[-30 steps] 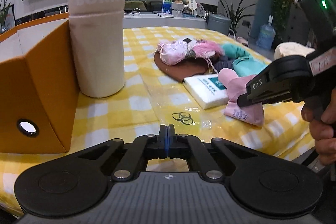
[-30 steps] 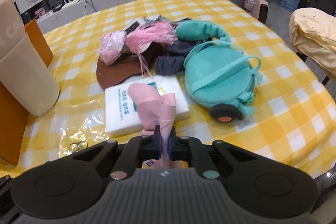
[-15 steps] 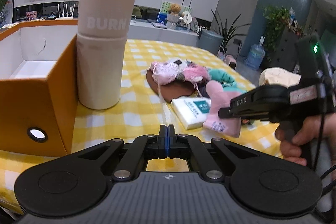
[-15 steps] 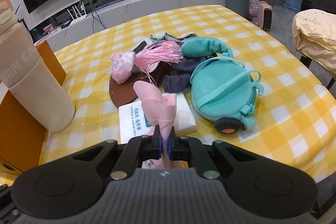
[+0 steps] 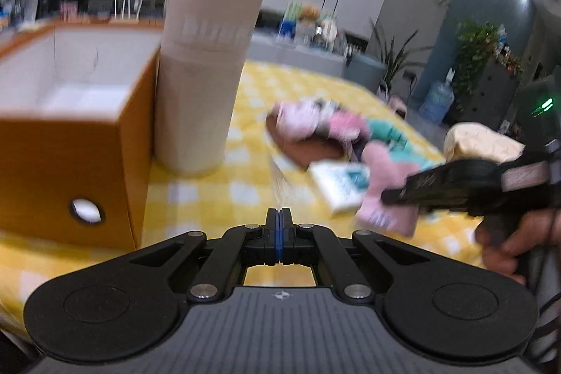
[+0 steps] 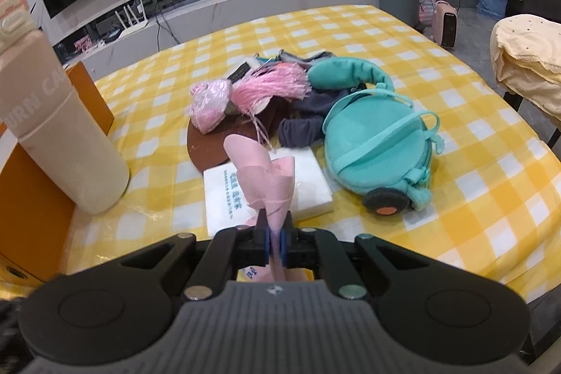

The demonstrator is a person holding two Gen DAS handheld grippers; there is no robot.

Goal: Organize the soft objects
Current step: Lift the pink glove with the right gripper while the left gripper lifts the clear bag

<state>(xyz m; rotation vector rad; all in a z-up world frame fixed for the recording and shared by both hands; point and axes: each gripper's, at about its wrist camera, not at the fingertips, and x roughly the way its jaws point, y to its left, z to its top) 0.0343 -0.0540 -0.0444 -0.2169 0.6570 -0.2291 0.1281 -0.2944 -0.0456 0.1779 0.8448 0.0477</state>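
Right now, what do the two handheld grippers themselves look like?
Both are matte black plastic. The left gripper has a ribbed grey top plate, two round black discs, silver pivot pins on its linkage arms and blue pads inside black fingers. The right gripper is built the same; seen from the side it shows white lettering, a pale label strip and a green indicator light.

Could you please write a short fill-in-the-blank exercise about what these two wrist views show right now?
1. The right tool is shut on a pink ____.
2. The tall pink bottle stands beside an open box whose outside is ____.
3. The white tissue pack lies on a tablecloth checked in white and ____.
4. The left tool is shut and holds ____.

Missing words: cloth; orange; yellow; nothing
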